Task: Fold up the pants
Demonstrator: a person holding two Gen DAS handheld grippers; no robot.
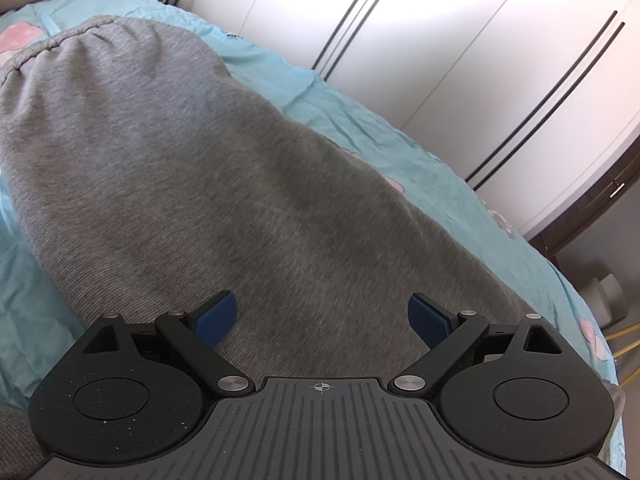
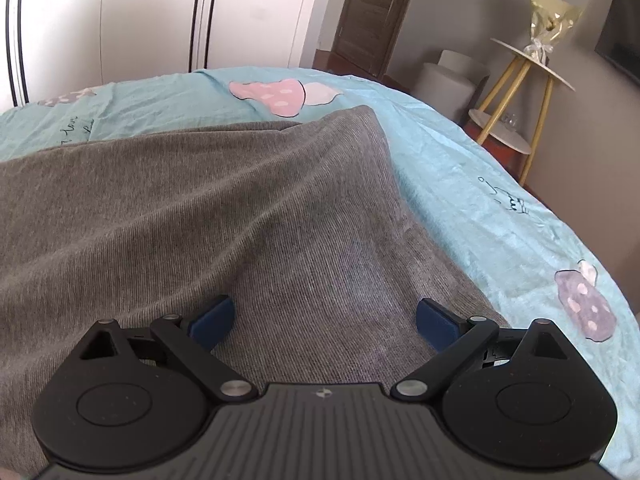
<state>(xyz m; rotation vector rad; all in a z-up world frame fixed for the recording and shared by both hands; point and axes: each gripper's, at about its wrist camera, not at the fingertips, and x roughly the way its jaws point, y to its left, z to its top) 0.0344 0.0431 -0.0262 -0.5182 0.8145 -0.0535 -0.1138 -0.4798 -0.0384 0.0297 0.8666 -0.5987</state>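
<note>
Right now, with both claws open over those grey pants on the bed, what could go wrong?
The left gripper and right gripper both hang open above the pants, holding nothing. Closing on the flat middle of the cloth might catch only the top layer, so the fold could come out lopsided. The fingers could also pinch the blue bedsheet underneath and drag it along. The far corner looks rumpled already, so creases may get folded in.

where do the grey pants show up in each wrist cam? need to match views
Left wrist: grey pants fill left and centre, waistband at upper left, running under the open left gripper.
Right wrist: pants fill left and centre, a corner peaking mid-frame, beyond the open right gripper.
Shared landmark: white wardrobe doors.
</note>
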